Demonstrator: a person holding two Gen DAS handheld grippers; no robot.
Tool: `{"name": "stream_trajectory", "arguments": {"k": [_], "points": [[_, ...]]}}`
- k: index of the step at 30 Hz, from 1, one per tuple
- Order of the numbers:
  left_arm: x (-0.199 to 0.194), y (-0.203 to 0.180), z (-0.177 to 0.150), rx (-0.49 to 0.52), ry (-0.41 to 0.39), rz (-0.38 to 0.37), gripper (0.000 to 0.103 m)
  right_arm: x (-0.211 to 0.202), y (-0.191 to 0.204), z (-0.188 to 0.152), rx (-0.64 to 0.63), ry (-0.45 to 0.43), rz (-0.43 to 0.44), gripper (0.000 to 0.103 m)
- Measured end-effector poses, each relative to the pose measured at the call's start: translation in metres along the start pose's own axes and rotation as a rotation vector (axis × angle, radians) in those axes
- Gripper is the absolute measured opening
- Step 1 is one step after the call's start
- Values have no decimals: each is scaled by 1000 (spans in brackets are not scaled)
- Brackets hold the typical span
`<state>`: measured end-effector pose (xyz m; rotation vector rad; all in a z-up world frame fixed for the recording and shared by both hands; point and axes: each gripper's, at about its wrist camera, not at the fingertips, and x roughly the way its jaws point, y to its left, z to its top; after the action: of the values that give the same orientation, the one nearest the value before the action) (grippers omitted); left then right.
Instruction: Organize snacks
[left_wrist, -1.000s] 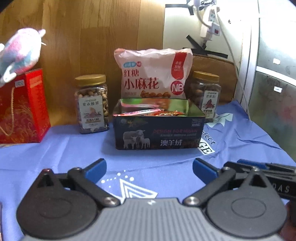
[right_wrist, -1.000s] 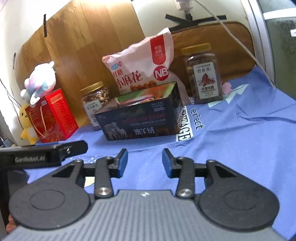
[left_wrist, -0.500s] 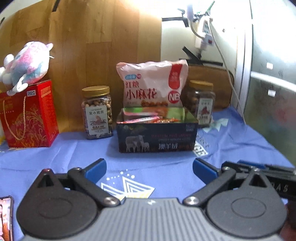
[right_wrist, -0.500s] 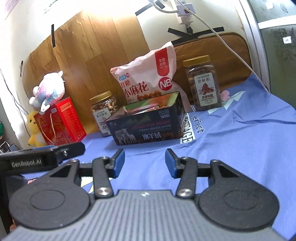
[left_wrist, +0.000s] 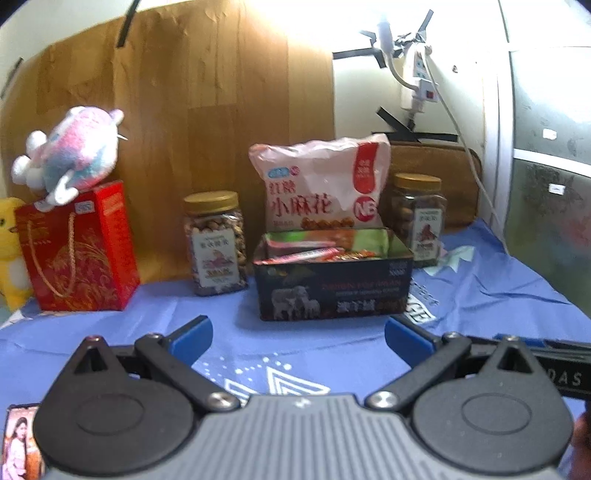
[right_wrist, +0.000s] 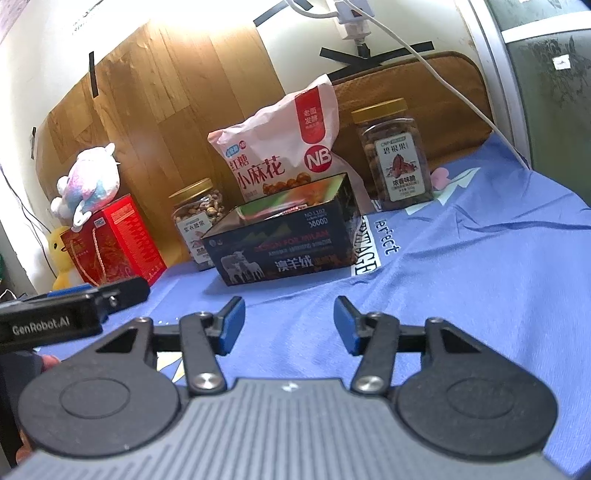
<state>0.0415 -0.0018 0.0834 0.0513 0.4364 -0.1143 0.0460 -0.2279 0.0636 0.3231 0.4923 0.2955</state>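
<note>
A dark open box (left_wrist: 334, 290) (right_wrist: 284, 245) holding several snack packets stands on the blue cloth. Behind it leans a pink snack bag (left_wrist: 321, 184) (right_wrist: 280, 155). A gold-lidded nut jar (left_wrist: 216, 243) (right_wrist: 197, 218) stands to its left and another jar (left_wrist: 419, 218) (right_wrist: 393, 151) to its right. My left gripper (left_wrist: 297, 338) hangs open and empty, short of the box. My right gripper (right_wrist: 290, 323) is also empty, its jaws opening, and it is apart from the box.
A red gift box (left_wrist: 79, 247) (right_wrist: 114, 240) with a plush toy (left_wrist: 70, 151) on top stands at the left, a yellow toy (left_wrist: 9, 251) beside it. A phone (left_wrist: 20, 441) lies near the front left. A wooden panel and a cable (right_wrist: 436, 70) back the scene.
The left wrist view has drawn back and tilted up, so the box looks smaller and the wall shows more. The right gripper's jaws have spread wider apart.
</note>
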Motion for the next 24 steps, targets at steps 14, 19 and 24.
{"name": "stream_trajectory", "arguments": {"k": [14,19,24], "points": [[18,2,-8,-3,134,44,103,-3,1,-1,11,10,7,56],[22,5,-10,-4,162,54,103,-3,4,-4,7,22,14,57],[27,7,-14,-8,201,72,103,1,7,-8,5,48,23,57]]}}
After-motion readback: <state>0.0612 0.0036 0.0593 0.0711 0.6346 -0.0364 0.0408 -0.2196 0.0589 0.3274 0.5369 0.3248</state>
